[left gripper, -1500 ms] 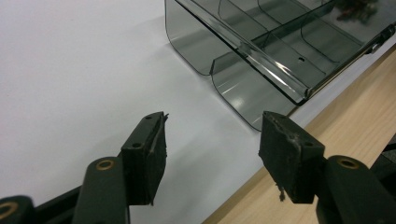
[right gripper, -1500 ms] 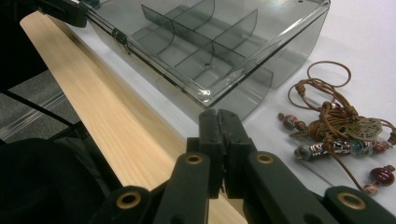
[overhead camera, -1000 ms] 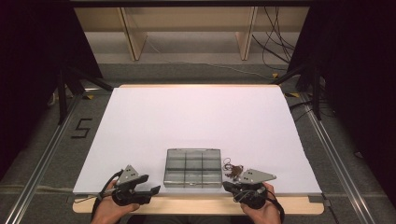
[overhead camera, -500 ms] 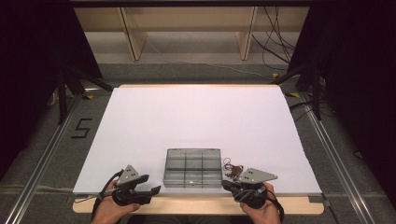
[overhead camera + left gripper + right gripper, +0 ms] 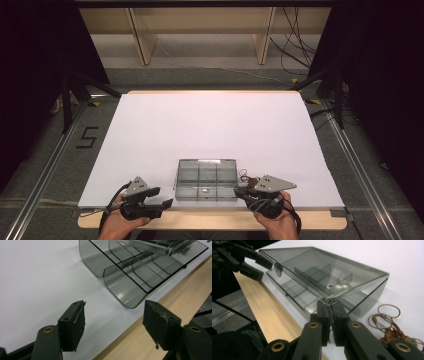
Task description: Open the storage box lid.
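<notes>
One clear divided box (image 5: 206, 179), long axis across the table, lid corner pinched by right gripper (image 5: 331, 315), left gripper (image 5: 113, 325) open.

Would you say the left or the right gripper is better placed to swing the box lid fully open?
Right: the right gripper already pinches the lid corner, partly raised; the left gripper stands open beside the box.

Smoky clear compartment box (image 5: 206, 179) at the table's near edge, lid (image 5: 322, 272) lifted ajar.

Two hand-held black two-jaw grippers – the left gripper (image 5: 161, 197) and the right gripper (image 5: 241, 191) – each carry a grey three-cornered top plate, brass-ringed screw holes, worn black rubber pads (image 5: 75, 323) and a trailing black cable.
</notes>
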`<state>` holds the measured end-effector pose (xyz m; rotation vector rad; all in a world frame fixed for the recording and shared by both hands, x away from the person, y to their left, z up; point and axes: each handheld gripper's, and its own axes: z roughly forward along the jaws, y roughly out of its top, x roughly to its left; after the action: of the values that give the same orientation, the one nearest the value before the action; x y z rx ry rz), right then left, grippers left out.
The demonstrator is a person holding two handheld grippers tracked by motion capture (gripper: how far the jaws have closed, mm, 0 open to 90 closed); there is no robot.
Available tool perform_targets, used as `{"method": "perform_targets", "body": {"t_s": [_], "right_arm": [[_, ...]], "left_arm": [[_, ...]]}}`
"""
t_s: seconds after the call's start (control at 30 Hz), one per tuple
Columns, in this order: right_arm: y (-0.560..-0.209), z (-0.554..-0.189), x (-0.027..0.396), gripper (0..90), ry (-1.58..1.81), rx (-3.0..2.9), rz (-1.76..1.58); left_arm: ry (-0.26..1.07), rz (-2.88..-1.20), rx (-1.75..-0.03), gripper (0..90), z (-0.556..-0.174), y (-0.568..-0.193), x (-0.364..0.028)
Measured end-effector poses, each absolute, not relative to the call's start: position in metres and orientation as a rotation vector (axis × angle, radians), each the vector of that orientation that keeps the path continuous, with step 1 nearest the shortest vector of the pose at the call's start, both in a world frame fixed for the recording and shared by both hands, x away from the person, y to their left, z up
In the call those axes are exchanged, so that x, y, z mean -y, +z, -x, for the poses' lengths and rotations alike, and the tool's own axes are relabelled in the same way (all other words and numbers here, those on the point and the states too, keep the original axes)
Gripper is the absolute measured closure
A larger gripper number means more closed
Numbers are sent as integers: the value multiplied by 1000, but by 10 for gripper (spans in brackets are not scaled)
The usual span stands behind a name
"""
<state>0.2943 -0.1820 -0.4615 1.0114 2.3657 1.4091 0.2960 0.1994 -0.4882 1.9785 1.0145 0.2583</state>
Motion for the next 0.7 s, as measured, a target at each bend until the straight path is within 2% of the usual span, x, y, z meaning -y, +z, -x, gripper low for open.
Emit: {"method": "perform_targets", "body": {"t_s": [0.23,0.7], "right_arm": [[-460,-301,180,797,1470,-2305,-964],[-458,-314,173,803,1525,-2268,-996]], "left_arm": [[225,-1922,-1049,277,-297,-488,-200],[217,-1932,-1042,266,-298,-490,-201]]}}
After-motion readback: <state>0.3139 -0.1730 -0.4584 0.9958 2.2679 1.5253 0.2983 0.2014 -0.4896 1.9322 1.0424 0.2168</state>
